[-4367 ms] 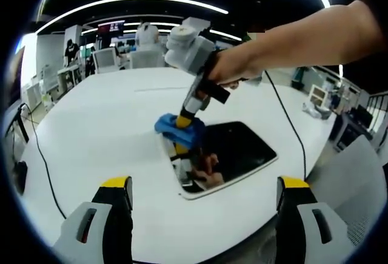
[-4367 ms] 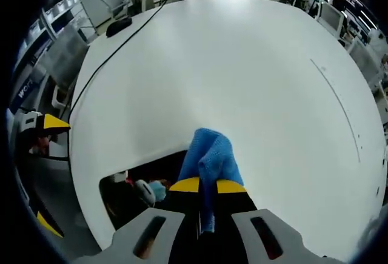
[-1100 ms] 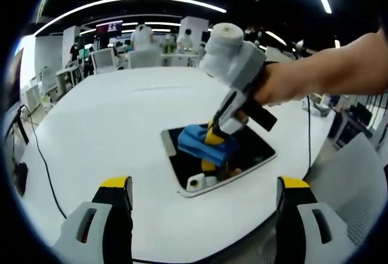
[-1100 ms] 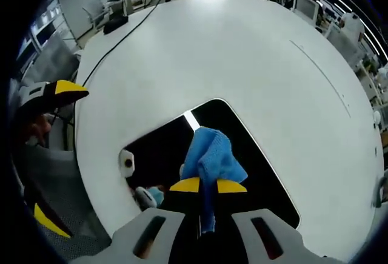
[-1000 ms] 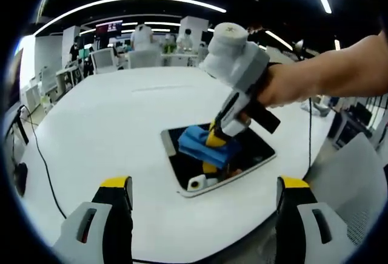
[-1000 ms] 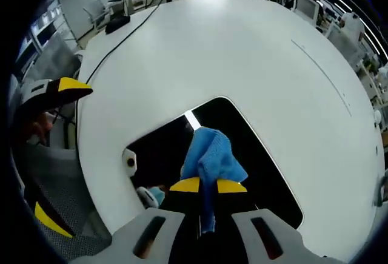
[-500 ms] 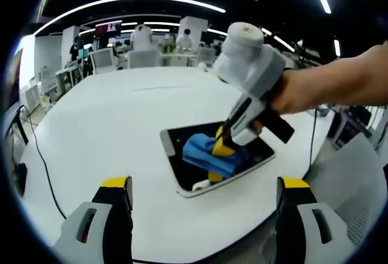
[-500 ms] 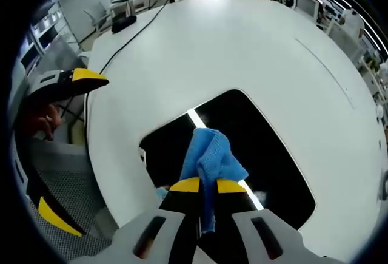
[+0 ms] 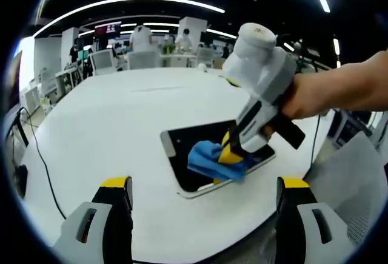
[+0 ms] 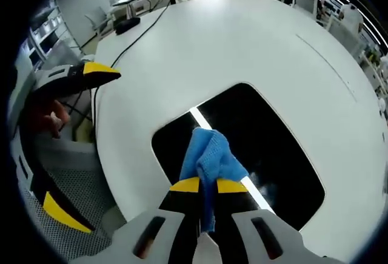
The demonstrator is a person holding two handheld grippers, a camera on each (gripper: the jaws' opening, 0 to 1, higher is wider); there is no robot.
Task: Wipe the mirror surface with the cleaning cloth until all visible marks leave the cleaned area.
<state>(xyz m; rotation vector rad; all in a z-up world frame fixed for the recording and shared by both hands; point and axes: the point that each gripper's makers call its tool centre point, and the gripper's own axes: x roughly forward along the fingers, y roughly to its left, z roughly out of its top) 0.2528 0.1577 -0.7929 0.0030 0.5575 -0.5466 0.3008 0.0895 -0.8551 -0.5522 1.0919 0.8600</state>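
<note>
We see the right gripper (image 10: 202, 186) clamped tight on the blue cleaning cloth (image 10: 209, 156), pressing it onto the dark mirror (image 10: 276, 148), which lies flat on the white table (image 10: 230, 39) near its edge. Short of the mirror, our left gripper (image 9: 203, 196) hovers, jaws wide apart, holding nothing.

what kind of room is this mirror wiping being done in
Probably an open-plan office or lab: a big round white table holds the mirror, desks with monitors stand at the back, and long ceiling light strips run overhead.
</note>
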